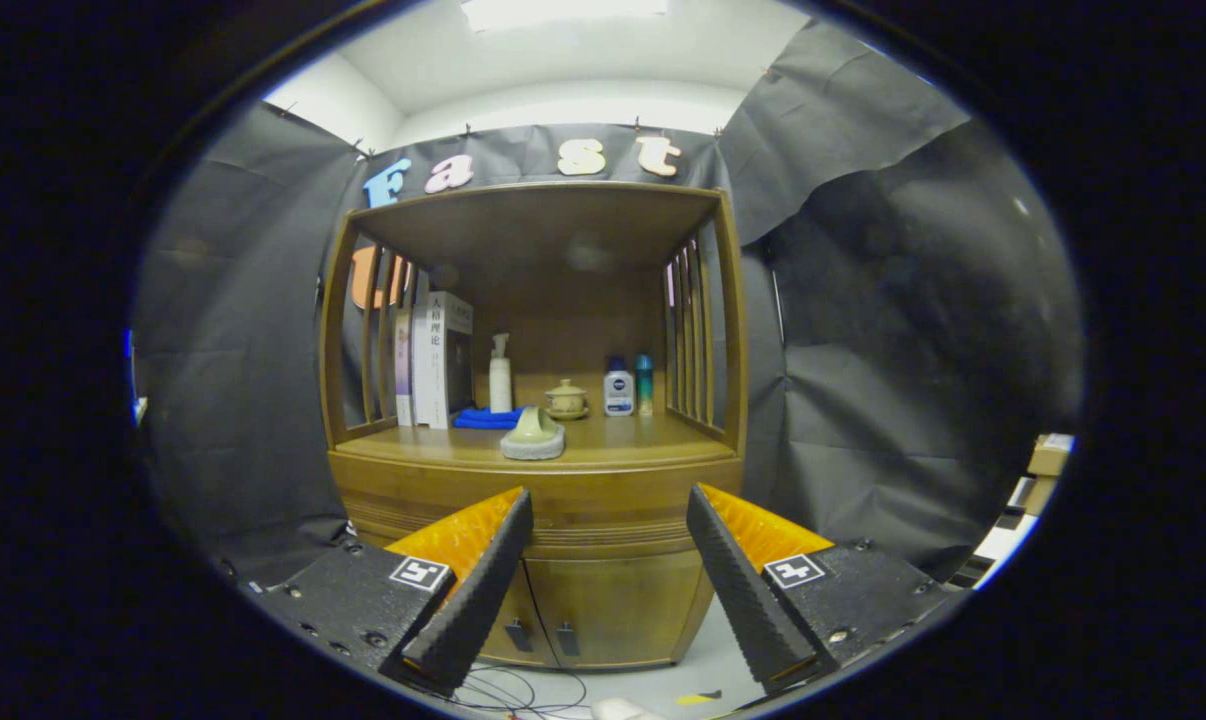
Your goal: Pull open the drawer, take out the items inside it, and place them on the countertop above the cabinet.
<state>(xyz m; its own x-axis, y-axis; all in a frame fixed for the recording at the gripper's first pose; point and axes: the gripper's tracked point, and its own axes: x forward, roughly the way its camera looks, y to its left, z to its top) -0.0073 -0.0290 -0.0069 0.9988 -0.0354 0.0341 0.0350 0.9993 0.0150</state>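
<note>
A wooden cabinet (538,465) stands ahead against the booth wall. Under its countertop (643,440) runs the ribbed drawer front (608,525), which looks shut; what lies inside is hidden. My gripper (608,495) is open, held back from the cabinet, and nothing sits between its black ridged fingers (483,585). The drawer front shows in the gap between the fingertips. A pale green, rounded object (533,435) rests on a grey pad near the countertop's front edge, left of centre.
At the back of the countertop stand books (433,360), a white pump bottle (500,378), a blue cloth (488,417), a lidded cup (566,398) and two small bottles (619,390). Two lower doors with dark handles (566,638) sit beneath the drawer. Cables (523,690) lie on the floor.
</note>
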